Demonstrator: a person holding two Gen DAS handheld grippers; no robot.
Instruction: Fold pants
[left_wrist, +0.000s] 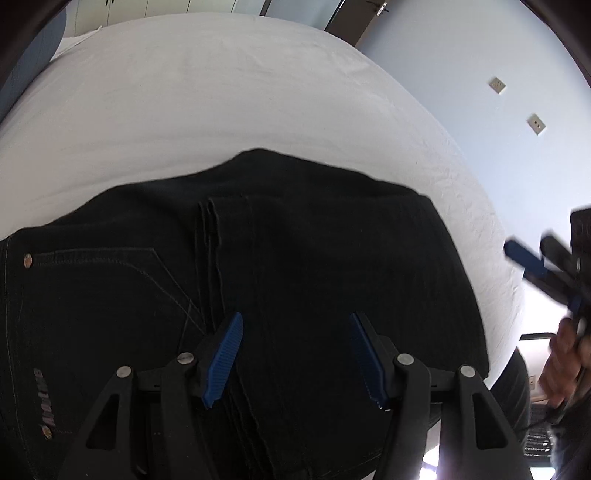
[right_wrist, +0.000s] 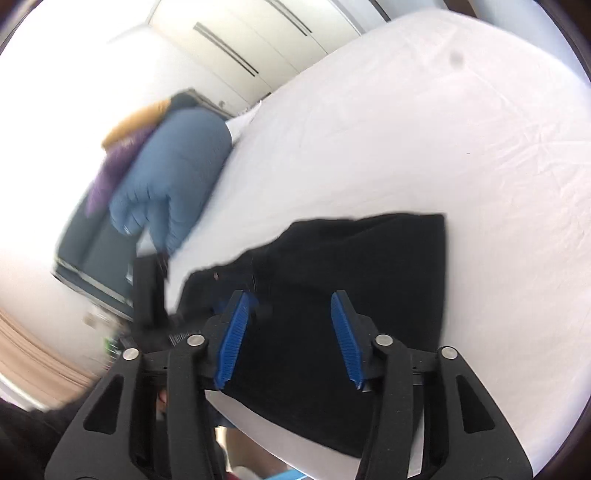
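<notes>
Largely filled by one white bed (left_wrist: 258, 92), both views are spread with a smooth, lightly creased sheet, on whose near edge one pair of black pants (left_wrist: 295, 266) is laid in a folded, roughly rectangular bundle. Dark denim is shown, with pale stitching curved around a pocket, a vertical seam ridge and one copper rivet (left_wrist: 27, 260) at the left. On the far left of the right wrist view, one blue quilted jacket (right_wrist: 173, 173) is seen heaped with purple and mustard cloth, blurred. Two grippers are counted, each with black arms and two ribbed blue pads. The left gripper (left_wrist: 295, 354) is held just over the denim with its fingers apart, nothing clamped between them; whether the tips touch the cloth cannot be told. The right gripper (right_wrist: 290, 339) is likewise shown with its fingers parted and empty above the bundle, and is glimpsed, blurred, at the right edge of the left wrist view, off the pants.
</notes>
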